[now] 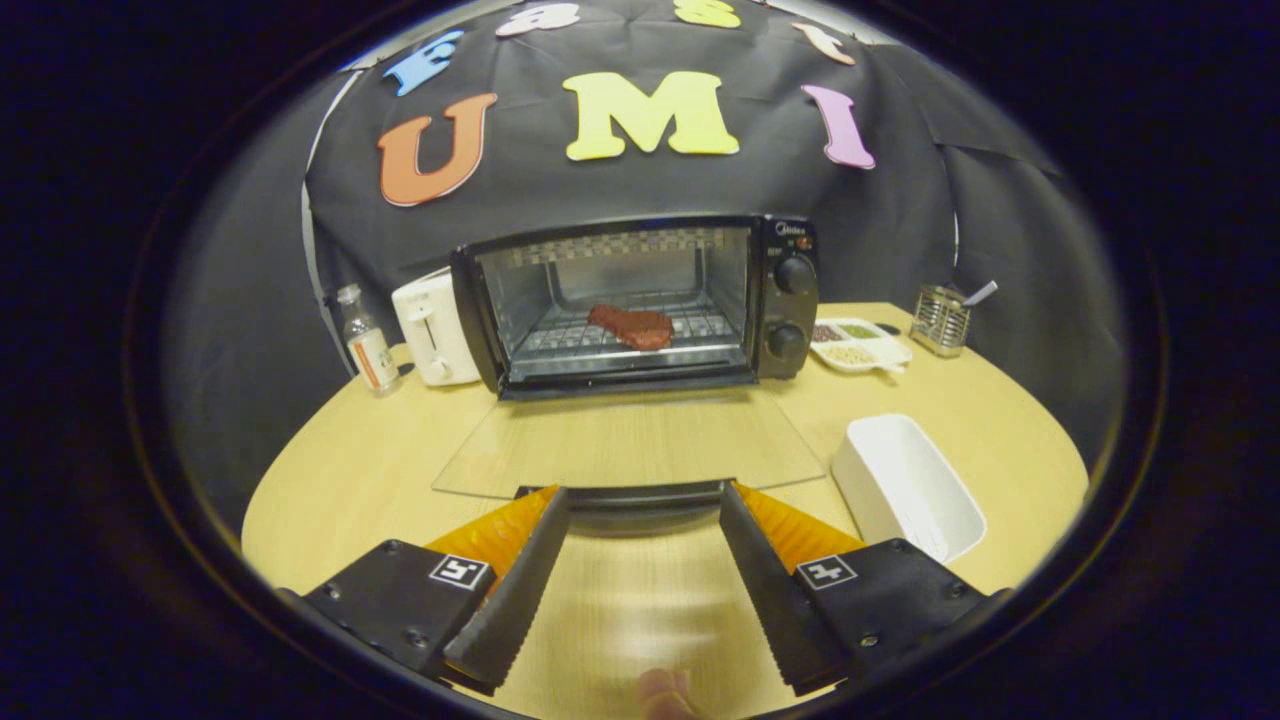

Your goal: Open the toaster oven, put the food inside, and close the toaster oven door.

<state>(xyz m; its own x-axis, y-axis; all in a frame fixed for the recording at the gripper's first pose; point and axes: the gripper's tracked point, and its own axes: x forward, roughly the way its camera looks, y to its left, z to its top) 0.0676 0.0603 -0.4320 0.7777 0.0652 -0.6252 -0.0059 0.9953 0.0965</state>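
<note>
1. The tool [645, 497] is spread wide and holds nothing. Its two fingers [520, 580] reach out over the tabletop [330, 480], and their tips sit at the near edge of the oven door, one on each side of the door handle [640, 495].
2. The glass door [630, 440] lies flat and open on the tabletop, just ahead of the fingers. You can see the wood through it.
3. Beyond the door stands the toaster oven [640, 300], wide open. The food [632, 326], a dark red piece of meat, lies on the wire rack [620, 335] inside.
4. Two round knobs [795, 275] sit on the right side of the oven.
5. To the right of the fingers, near them, is a white tub [905, 485].
6. Farther right, beside the oven, is a white tray [860, 345] with little heaps in it, and past it a metal holder [940, 320].
7. Left of the oven stands a white toaster [435, 340], and then a small bottle [367, 345].
8. A fingertip [665, 695] shows at the very near edge, between the fingers.
</note>
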